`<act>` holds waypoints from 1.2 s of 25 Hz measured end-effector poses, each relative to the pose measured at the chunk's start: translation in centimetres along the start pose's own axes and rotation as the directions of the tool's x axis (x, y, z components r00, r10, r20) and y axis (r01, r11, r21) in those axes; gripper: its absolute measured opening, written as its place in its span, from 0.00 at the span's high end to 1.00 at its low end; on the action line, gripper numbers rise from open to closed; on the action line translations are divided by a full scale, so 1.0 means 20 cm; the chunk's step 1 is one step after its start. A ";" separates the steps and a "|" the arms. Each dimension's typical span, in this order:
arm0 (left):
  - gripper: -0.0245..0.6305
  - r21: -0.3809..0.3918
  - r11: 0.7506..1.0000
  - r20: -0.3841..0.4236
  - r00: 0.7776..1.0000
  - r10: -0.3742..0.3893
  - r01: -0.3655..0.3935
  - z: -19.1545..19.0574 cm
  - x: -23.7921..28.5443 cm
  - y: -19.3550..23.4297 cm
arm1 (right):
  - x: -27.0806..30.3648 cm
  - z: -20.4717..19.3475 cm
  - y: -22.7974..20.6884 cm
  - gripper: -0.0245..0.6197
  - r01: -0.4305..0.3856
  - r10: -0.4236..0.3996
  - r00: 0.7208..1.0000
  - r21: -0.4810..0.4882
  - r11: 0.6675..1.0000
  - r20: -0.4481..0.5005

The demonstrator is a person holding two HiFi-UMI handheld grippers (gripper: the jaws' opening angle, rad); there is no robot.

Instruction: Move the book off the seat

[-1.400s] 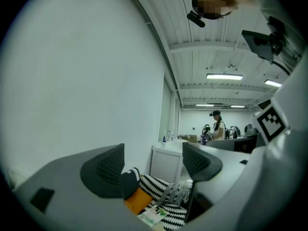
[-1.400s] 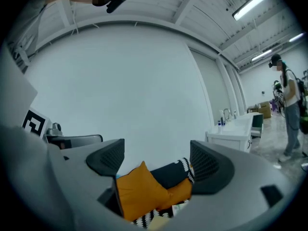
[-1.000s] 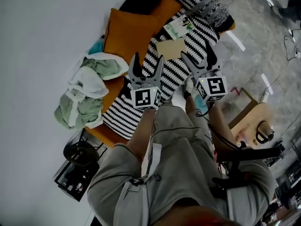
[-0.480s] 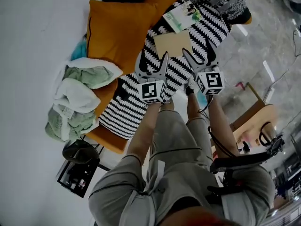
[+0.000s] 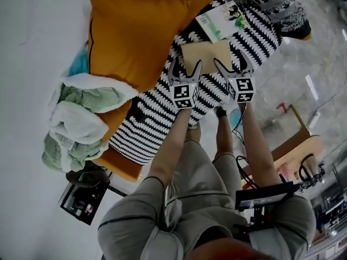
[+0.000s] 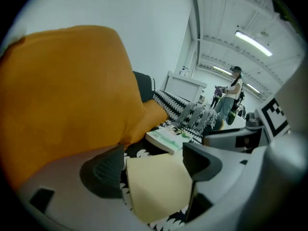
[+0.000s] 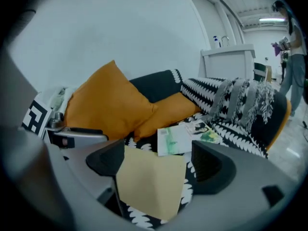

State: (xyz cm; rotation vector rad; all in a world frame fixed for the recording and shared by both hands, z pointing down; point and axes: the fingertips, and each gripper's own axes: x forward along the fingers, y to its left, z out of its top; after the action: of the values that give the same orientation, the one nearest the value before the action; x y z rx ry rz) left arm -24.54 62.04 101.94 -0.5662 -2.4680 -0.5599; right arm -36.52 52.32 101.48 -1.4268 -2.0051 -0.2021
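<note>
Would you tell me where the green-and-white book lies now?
In the head view, the green-and-white book lies top centre on the black-and-white throw, beyond the tan flat item, right of the orange cushion.

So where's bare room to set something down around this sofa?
The striped throw is bare between the tan book and the green blanket pile; the grey floor beside the sofa too. Crowded around the tan book and green-and-white book.

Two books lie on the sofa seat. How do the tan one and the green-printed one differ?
Cover: the tan book is plain, the green book is white with green print and pictures. Place: the tan book lies just ahead of the left tongs and right tongs, both open; the green book lies beyond it. Both lie flat on the striped throw, unheld.
</note>
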 end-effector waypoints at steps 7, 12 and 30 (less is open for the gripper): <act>0.39 -0.060 0.997 -0.115 0.992 0.047 -0.054 -0.30 0.21 0.10 | 0.21 -0.33 -0.10 0.29 0.002 0.006 0.991 0.061 0.998 -0.135; 0.36 -0.120 0.993 -0.201 0.980 -0.017 -0.007 -0.46 0.30 0.10 | 0.30 -0.53 -0.11 0.29 -0.020 0.049 0.970 0.122 0.992 -0.240; 0.35 -0.173 0.985 -0.246 0.969 -0.018 -0.025 -0.55 0.13 0.03 | 0.20 -0.59 0.05 0.30 -0.058 0.109 0.953 0.184 0.981 -0.284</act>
State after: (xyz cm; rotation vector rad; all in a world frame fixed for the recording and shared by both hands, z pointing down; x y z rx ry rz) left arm -21.75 57.91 112.02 -0.5330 -2.1958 -0.8012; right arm -31.49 50.17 112.60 -1.2861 -1.6750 -0.1849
